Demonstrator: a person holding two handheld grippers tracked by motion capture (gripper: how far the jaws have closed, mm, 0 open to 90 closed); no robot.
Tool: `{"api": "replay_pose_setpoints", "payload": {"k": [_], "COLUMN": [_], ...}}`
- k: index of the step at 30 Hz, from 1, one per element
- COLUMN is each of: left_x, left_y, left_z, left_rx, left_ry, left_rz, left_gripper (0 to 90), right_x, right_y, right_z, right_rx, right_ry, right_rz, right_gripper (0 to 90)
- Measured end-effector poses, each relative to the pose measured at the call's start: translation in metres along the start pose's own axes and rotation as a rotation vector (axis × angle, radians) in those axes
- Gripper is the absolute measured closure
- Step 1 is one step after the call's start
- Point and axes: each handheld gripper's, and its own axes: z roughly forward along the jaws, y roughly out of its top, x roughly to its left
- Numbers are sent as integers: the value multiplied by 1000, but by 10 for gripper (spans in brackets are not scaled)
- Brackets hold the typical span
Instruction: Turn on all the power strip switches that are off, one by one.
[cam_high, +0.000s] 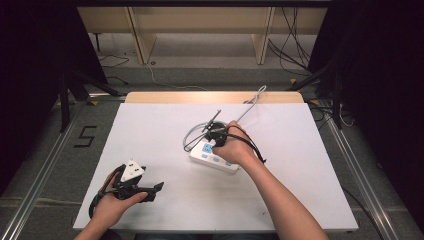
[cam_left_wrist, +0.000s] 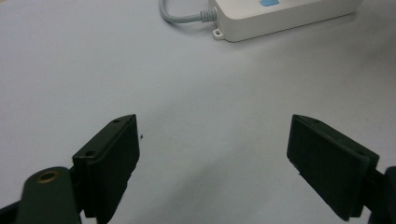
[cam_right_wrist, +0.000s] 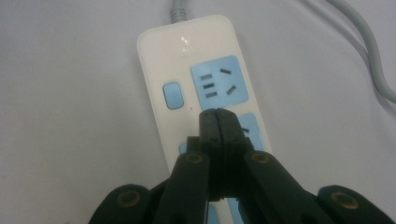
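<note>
I see the right gripper (cam_right_wrist: 218, 114), jaws together, over the power strip (cam_right_wrist: 187, 42); the left gripper (cam_left_wrist: 212, 154), near-left, jaws apart.

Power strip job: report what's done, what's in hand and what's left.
Done: the power strip lies flat on the white table, sockets empty. In hand: the right tongs, shut, hover over it beside a blue switch. Left: pressing the switch, probably; the left tongs wait open, apart.

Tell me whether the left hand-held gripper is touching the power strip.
Apart. The left gripper view shows the left hand-held gripper with its jaws wide open over bare table, and the power strip lies well beyond them.
</note>
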Motion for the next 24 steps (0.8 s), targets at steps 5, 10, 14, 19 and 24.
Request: {"api": "replay_pose_setpoints", "payload": {"k": [5, 10, 14, 19, 24], "left_x": [0, 0, 0, 0, 0], "left_y": [0, 0, 0, 0, 0], "left_z": [1, 1, 1, 1, 1], "left_rx": [0, 3, 1, 2, 0], "left_ry": [1, 0, 0, 0, 1], "left_rz": [-5, 1, -5, -4, -4], "left_gripper": [169, 169, 169, 169, 169], "right_x": [-4, -7, -10, -12, -13], "right_y": [-8, -16, -21, -25, -27], "right_z": [-3, -4, -6, -7, -8], "right_rx": [12, 35, 40, 48, 54], "right_ry": [8, 12, 18, 18, 19], "right_rz": [17, 16, 43, 55, 55], "right_gripper": [900, 900, 900, 900, 900]}}
